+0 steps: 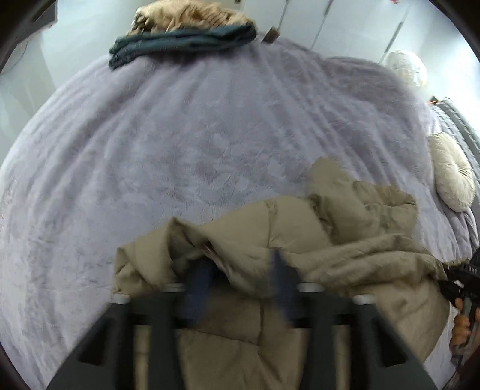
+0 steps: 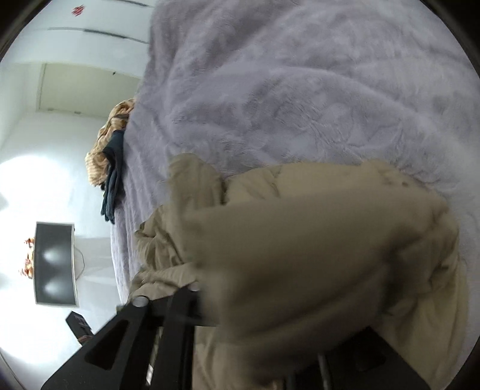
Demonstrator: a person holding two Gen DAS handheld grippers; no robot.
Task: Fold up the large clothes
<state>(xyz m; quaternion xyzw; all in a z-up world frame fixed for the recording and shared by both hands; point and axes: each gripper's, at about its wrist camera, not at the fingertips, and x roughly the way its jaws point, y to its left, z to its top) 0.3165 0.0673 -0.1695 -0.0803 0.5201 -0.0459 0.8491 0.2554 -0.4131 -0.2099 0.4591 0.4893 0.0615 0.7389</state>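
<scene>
A beige puffer jacket [image 1: 345, 228] lies bunched at the near edge of a bed covered by a lilac fleece blanket [image 1: 180, 144]. My left gripper [image 1: 240, 270] is on the jacket's near edge; its blue fingers [image 1: 199, 279] stand apart with jacket fabric between them. The picture is blurred. The right gripper shows at the left wrist view's right edge [image 1: 459, 282], at the jacket's right end. In the right wrist view the jacket [image 2: 315, 246] drapes over the gripper and hides its fingers.
A folded teal garment [image 1: 183, 42] and a tan furry garment [image 1: 186, 15] lie at the bed's far edge. A round cream cushion [image 1: 453, 174] lies at the right. A dark monitor [image 2: 54, 264] stands beside the bed.
</scene>
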